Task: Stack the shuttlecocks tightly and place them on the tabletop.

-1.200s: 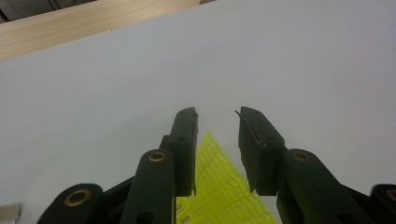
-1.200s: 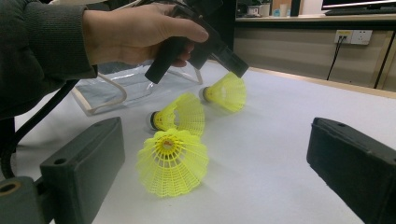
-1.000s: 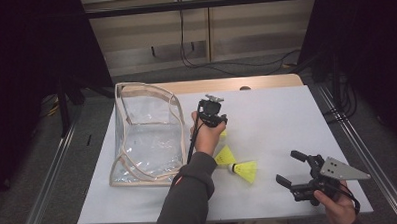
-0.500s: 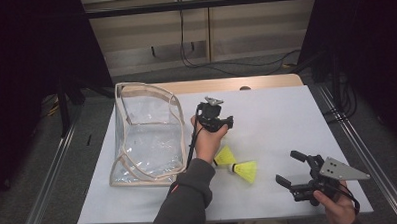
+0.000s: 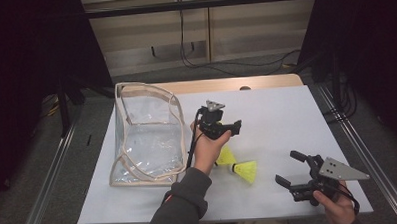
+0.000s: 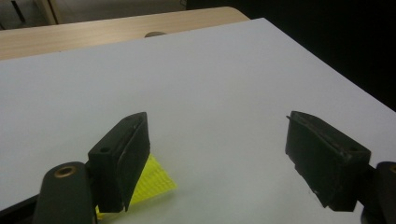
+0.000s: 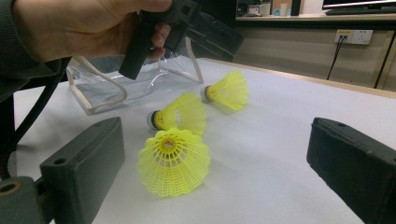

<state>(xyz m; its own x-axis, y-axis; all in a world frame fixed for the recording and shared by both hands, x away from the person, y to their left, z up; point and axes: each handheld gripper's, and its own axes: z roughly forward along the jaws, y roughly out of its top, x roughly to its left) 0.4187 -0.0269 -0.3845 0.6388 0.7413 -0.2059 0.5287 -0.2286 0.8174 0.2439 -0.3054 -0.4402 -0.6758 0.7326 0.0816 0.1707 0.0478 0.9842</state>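
So the left gripper (image 5: pixel 227 127) is up in the air over the middle of the table (image 5: pixel 286 114), jaws spread wide with nothing between them. In the left gripper view there's just white tabletop between the jaws, plus a bit of yellow shuttlecock (image 6: pixel 152 179) poking out behind one of them.

The right gripper (image 5: pixel 293 169) sits low near the front right corner of the table, jaws also wide apart and empty, aimed back toward the middle.

There are three yellow shuttlecocks in the right gripper view: the nearest one (image 7: pixel 173 161) lies with its skirt facing the camera, another (image 7: pixel 180 114) is just behind it on its side, and a third (image 7: pixel 226 91) is a bit farther back. They're near the front edge, between the two grippers, right under the left hand (image 5: pixel 210 146).

A clear plastic bag (image 5: pixel 147 134) with beige trim stands open on the left side of the table, close to the shuttlecocks but not touching.
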